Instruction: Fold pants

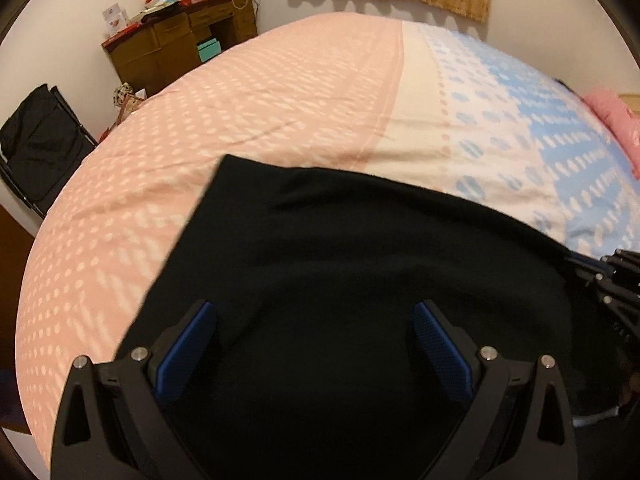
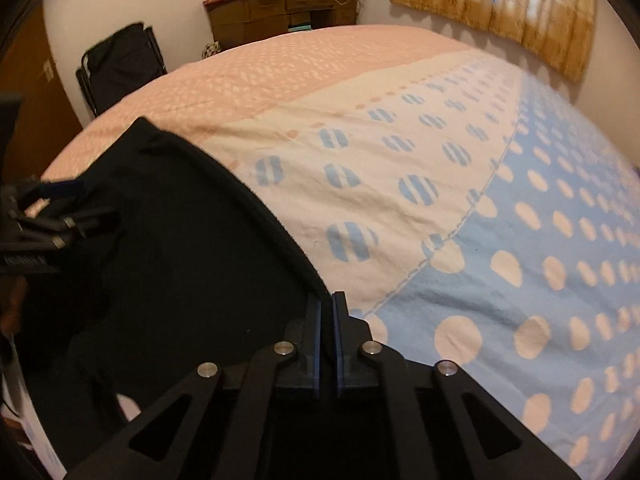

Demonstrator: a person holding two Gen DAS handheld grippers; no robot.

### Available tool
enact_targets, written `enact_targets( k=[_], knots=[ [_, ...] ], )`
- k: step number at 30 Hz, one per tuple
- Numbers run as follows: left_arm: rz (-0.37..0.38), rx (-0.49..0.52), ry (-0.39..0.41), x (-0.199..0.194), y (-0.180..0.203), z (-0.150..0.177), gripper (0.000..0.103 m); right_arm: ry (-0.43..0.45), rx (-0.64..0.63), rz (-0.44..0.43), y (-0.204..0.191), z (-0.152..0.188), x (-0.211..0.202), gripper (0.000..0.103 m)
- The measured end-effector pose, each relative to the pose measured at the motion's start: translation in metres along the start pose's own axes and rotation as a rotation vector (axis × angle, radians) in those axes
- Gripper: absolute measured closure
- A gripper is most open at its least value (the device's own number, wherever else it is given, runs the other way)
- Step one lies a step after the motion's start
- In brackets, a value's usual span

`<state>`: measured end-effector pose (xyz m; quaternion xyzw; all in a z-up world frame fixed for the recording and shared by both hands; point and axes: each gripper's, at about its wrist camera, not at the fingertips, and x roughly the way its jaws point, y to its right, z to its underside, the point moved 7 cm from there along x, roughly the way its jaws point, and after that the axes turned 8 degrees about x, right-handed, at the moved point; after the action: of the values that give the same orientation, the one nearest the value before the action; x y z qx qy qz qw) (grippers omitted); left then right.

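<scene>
The black pants (image 1: 340, 264) lie folded on the bed near its front edge, and show in the right wrist view (image 2: 180, 248) too. My left gripper (image 1: 316, 320) is open, its blue pads (image 1: 188, 352) spread wide just above the dark cloth, holding nothing. My right gripper (image 2: 327, 308) is shut on the pants' right edge, the cloth pinched between its pads. The right gripper shows at the right edge of the left wrist view (image 1: 620, 280); the left gripper shows at the left of the right wrist view (image 2: 52, 216).
The bed (image 2: 400, 184) has a pink, cream and blue dotted cover. A cluttered wooden desk (image 1: 180, 40) stands against the far wall. A black bag on a folding chair (image 1: 36, 144) is at the left. A pink pillow (image 1: 616, 120) lies at the right. Curtains (image 2: 500, 12) hang behind.
</scene>
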<state>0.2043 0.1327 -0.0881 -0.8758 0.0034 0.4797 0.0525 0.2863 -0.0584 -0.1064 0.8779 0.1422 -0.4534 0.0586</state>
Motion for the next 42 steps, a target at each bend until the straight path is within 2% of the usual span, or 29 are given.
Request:
enact_targets(
  k=[5, 10, 13, 16, 20, 24, 26, 30, 32, 33, 35, 37, 39, 40, 42],
  knots=[
    [0.005, -0.043, 0.04, -0.033, -0.031, 0.021, 0.002, 0.125, -0.056, 0.025, -0.025, 0.002, -0.056, 0.1],
    [0.022, -0.059, 0.08, -0.051, -0.045, 0.025, 0.002, 0.193, -0.131, 0.04, -0.067, 0.037, -0.1, 0.1],
    [0.019, -0.072, 0.096, -0.057, -0.052, 0.017, 0.002, 0.23, -0.186, 0.063, -0.094, 0.065, -0.111, 0.1],
    [0.047, -0.095, 0.098, -0.059, -0.052, 0.001, 0.002, 0.231, -0.203, 0.08, -0.111, 0.091, -0.103, 0.1],
    [0.057, -0.104, 0.059, -0.049, -0.042, -0.025, 0.002, 0.217, -0.195, 0.098, -0.123, 0.116, -0.086, 0.1],
    [0.045, -0.07, -0.049, -0.017, -0.014, -0.04, 0.002, 0.232, -0.173, 0.12, -0.121, 0.123, -0.078, 0.1],
    [0.023, -0.066, -0.087, -0.001, -0.005, -0.04, 0.002, 0.237, -0.171, 0.127, -0.123, 0.126, -0.076, 0.1],
    [0.034, -0.076, -0.163, 0.024, 0.008, -0.032, 0.004, 0.243, -0.197, 0.153, -0.128, 0.133, -0.075, 0.1],
    [0.036, -0.089, -0.196, 0.03, 0.008, -0.025, 0.018, 0.25, -0.195, 0.157, -0.127, 0.134, -0.075, 0.1],
    [0.036, -0.092, -0.198, 0.032, 0.007, -0.021, 0.029, 0.257, -0.187, 0.157, -0.126, 0.134, -0.077, 0.1],
    [0.025, -0.09, -0.179, 0.029, 0.002, -0.018, 0.042, 0.274, -0.176, 0.158, -0.125, 0.133, -0.081, 0.1],
    [0.036, -0.102, -0.147, 0.021, -0.007, -0.012, 0.063, 0.292, -0.164, 0.158, -0.122, 0.13, -0.087, 0.1],
    [0.085, -0.139, -0.119, 0.013, -0.017, -0.008, 0.077, 0.309, -0.151, 0.158, -0.121, 0.126, -0.096, 0.1],
    [0.135, -0.174, -0.091, 0.004, -0.024, -0.005, 0.085, 0.313, -0.14, 0.166, -0.121, 0.125, -0.1, 0.1],
    [0.201, -0.211, -0.039, -0.012, -0.034, 0.001, 0.089, 0.332, -0.136, 0.168, -0.121, 0.121, -0.112, 0.1]
  ],
)
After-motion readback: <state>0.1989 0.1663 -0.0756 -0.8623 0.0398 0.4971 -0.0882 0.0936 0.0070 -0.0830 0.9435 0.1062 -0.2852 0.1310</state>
